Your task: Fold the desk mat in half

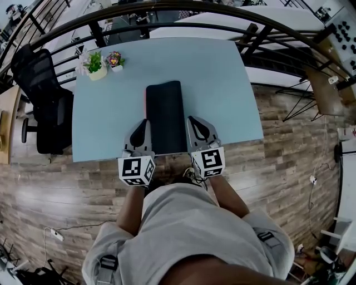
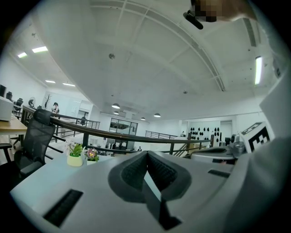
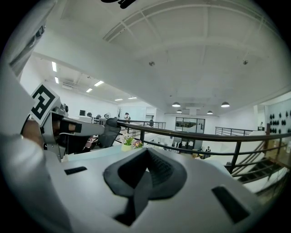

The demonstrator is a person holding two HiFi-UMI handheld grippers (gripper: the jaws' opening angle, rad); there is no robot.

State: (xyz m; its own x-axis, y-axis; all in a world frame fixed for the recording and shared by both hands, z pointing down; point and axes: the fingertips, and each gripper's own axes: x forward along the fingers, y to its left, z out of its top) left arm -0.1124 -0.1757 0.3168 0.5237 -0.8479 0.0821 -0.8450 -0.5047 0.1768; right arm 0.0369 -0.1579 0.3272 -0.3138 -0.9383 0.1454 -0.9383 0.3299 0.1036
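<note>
The black desk mat [image 1: 165, 114] lies as a narrow folded strip on the light blue table [image 1: 222, 83], running from the near edge toward the middle. My left gripper [image 1: 142, 123] rests just left of the mat's near end, and my right gripper [image 1: 194, 121] just right of it. Both point away from me over the table. In the left gripper view the left gripper [image 2: 147, 154] has its jaws together with nothing between them. The right gripper [image 3: 147, 151] looks the same in the right gripper view. Neither gripper view shows the mat.
Two small potted plants [image 1: 95, 65] [image 1: 115, 59] stand at the table's far left corner. A black office chair [image 1: 44, 94] sits left of the table. A dark curved railing [image 1: 167, 10] runs behind it. Wood flooring surrounds the desk.
</note>
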